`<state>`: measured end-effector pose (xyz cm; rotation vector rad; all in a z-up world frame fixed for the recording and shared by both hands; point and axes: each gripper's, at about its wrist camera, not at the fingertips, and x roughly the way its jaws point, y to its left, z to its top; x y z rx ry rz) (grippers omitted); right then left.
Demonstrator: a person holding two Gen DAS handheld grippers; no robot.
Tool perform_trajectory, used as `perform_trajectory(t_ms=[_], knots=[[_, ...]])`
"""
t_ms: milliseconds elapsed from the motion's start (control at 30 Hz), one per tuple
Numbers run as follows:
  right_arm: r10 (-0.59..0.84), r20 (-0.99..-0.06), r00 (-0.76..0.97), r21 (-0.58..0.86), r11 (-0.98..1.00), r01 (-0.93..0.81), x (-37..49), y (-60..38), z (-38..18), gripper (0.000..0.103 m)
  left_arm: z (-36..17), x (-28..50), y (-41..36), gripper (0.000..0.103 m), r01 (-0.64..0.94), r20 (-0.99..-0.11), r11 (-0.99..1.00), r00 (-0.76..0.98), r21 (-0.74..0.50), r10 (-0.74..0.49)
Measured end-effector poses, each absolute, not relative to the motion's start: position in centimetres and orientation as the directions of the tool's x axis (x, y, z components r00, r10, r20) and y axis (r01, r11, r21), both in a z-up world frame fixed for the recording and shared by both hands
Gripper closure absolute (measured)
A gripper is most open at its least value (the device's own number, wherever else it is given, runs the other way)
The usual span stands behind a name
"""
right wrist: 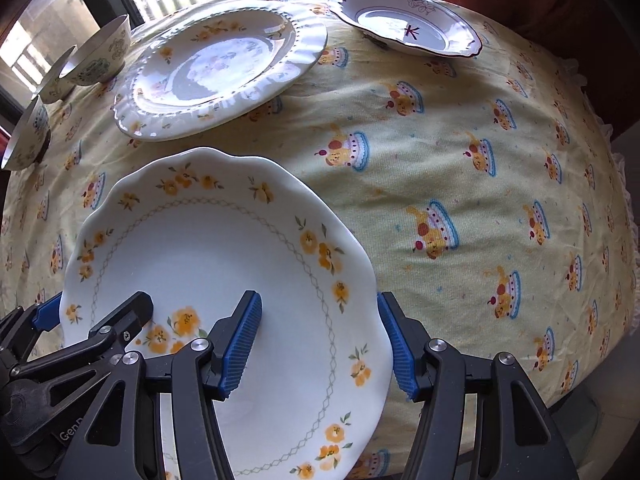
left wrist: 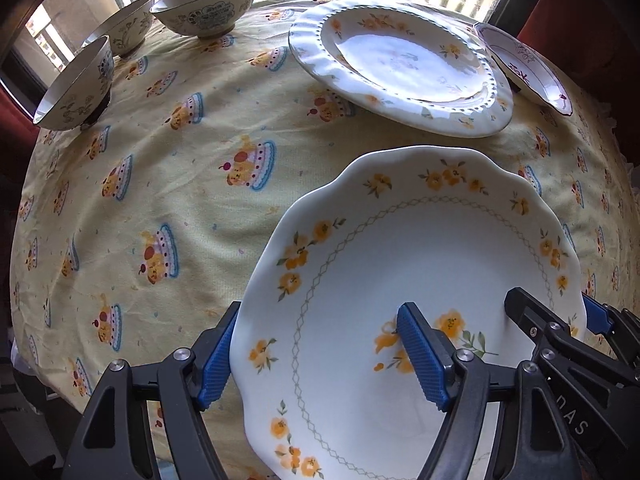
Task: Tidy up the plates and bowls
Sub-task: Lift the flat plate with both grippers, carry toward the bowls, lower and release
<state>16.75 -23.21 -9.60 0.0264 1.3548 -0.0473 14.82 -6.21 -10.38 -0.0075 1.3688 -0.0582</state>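
Note:
A white scalloped plate with orange flowers (left wrist: 420, 256) lies near the table's front edge; it also shows in the right wrist view (right wrist: 216, 248). My left gripper (left wrist: 320, 356) straddles its left rim, one finger outside, one over the plate, jaws wide apart. My right gripper (right wrist: 320, 352) straddles its right rim the same way. A larger beaded plate (left wrist: 404, 64) (right wrist: 224, 68) sits behind it. A small purple-rimmed dish (left wrist: 528, 68) (right wrist: 412, 24) is at the back right. Three patterned bowls (left wrist: 208, 4) (left wrist: 124, 30) (left wrist: 76, 84) stand at the back left.
The round table has a yellow cake-print cloth (left wrist: 192, 184) (right wrist: 460, 168). A window with railings is behind it. Red chair backs (left wrist: 580, 12) stand at the far side. The table edge falls away at right (right wrist: 616, 208).

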Motion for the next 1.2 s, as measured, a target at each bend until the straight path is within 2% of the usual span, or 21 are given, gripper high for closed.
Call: perform_trajectory(t_ms=[367,767,1200], knots=[[-0.019,-0.973,0.228,-0.001,0.997,0.079,17.5,-14.2,-9.0,0.040,-10.1,16.5,3.1,0.026,0.041,-0.978,0.998,0.204,-0.038,-0.045],[-0.014,-0.970,0.243,0.016,0.992,0.121,19.3,-5.4,-9.2,0.040,-10.2,18.5,9.9,0.026,0.071,-0.974,0.997,0.221,-0.031,-0.046],[-0.018,-0.977,0.214,0.019,0.985,0.173,19.8,-1.9,-10.2,0.040,-11.5,19.5,13.2,0.026,0.107,-0.979,0.994,0.198,-0.037,-0.058]])
